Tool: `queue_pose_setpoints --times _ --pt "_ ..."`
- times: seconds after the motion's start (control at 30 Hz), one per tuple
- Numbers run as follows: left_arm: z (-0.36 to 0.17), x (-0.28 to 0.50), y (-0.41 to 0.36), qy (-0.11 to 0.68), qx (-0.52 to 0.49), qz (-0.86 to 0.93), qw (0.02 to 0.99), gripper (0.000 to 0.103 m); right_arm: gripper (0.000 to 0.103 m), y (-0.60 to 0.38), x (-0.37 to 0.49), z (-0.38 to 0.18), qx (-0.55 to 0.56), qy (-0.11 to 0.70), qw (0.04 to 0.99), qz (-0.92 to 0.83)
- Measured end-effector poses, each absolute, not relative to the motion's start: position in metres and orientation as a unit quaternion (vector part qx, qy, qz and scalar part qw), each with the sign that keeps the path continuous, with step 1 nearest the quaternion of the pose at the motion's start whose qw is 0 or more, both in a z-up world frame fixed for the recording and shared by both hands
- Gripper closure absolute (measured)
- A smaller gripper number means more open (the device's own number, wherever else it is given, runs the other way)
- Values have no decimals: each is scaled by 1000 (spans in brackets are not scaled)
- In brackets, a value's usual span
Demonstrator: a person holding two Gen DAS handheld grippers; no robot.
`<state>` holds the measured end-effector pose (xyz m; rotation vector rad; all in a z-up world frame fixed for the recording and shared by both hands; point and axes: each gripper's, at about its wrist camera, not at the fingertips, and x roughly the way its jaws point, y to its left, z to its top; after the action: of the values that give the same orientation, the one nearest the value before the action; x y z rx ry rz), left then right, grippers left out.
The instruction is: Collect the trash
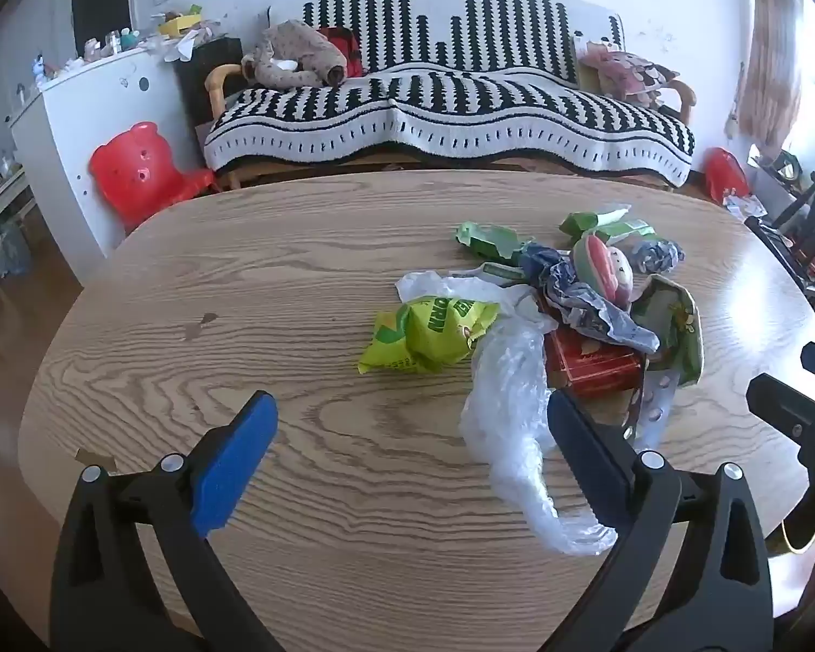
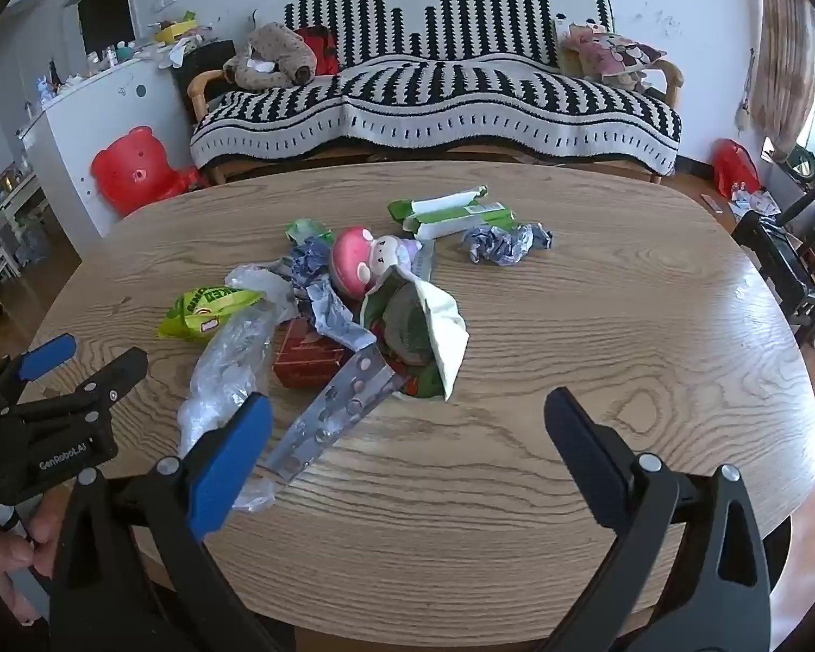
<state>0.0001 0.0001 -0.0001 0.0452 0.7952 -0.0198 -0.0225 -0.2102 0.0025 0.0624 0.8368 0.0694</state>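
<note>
Ahead of both grippers, on the oval wooden table [image 2: 597, 326], sits the trash heap; left gripper [image 1: 407, 451] spread wide, nothing held, its right finger [image 1: 587, 451] overlapping the clear plastic bag [image 1: 511, 402]; whether it touches, cannot tell; right gripper [image 2: 407, 445] also spread wide and empty, left finger [image 2: 228, 456] over the same bag's near end.

Clear bag: long axis runs from the heap toward the grippers; silver blister strip [image 2: 337, 413] lies just right of it, roughly parallel, near end pointing between the right gripper's fingers; yellow-green snack packet [image 1: 424, 334] lies crosswise at the heap's left edge; red box [image 2: 307, 356] mid-heap, under crumpled blue-grey paper [image 2: 326, 309]; pink mushroom toy [image 2: 364, 263] behind; green-and-white wrapper [image 2: 451, 212] farthest, long axis left-right; crumpled foil ball [image 2: 502, 242] apart, right of the heap.

Bare tabletop lies left of the left gripper and right of the right gripper; near table edge runs under both grippers; striped sofa [image 2: 434, 81] beyond the far edge.
</note>
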Motion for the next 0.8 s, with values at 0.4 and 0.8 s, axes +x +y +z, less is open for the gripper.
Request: queue_pose_setpoints --times 0.4,0.8 --pt "-2 -1 4 387 30 -8 921 6 6 -210 -28 5 31 411 911 33" --pt "-5 -1 2 389 33 -5 921 6 6 -208 -27 4 30 412 910 33"
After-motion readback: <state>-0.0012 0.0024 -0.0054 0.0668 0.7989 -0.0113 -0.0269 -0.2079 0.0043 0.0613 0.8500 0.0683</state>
